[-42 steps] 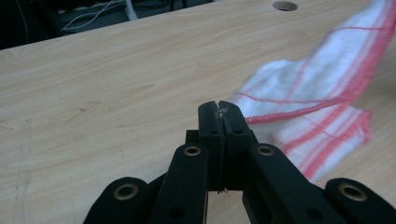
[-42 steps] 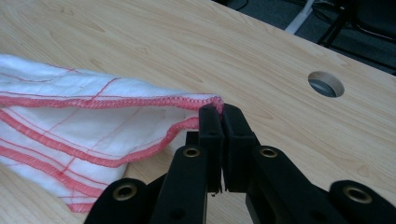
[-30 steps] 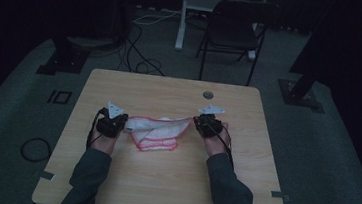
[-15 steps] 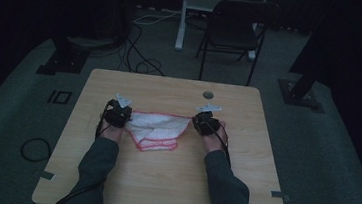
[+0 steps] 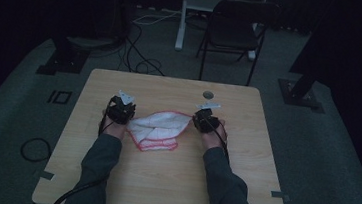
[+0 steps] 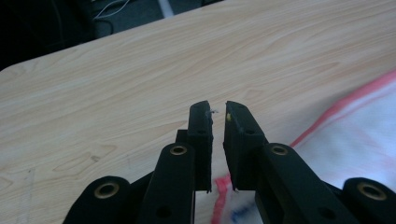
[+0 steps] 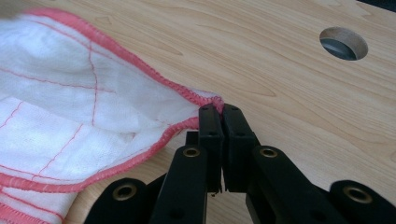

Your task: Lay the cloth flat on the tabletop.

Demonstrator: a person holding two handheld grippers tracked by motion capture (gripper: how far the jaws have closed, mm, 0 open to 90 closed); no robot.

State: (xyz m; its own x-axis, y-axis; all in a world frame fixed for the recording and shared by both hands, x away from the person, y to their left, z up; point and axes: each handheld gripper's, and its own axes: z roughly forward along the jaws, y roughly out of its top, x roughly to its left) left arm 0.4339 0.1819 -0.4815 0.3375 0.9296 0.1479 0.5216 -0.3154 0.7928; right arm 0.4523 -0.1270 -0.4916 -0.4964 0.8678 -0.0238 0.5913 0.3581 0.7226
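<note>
While pinched: one cloth (image 5: 159,129), two hand-held grippers.

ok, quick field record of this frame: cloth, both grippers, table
cloth: white woven cloth with red stitched hem, folded, lying on the table
left gripper: jaws just been opening, narrow gap, nothing between them; cloth edge lies beside and under it
right gripper: shut on the cloth's hemmed corner
table: light wooden table, round cable hole near far edge
</note>
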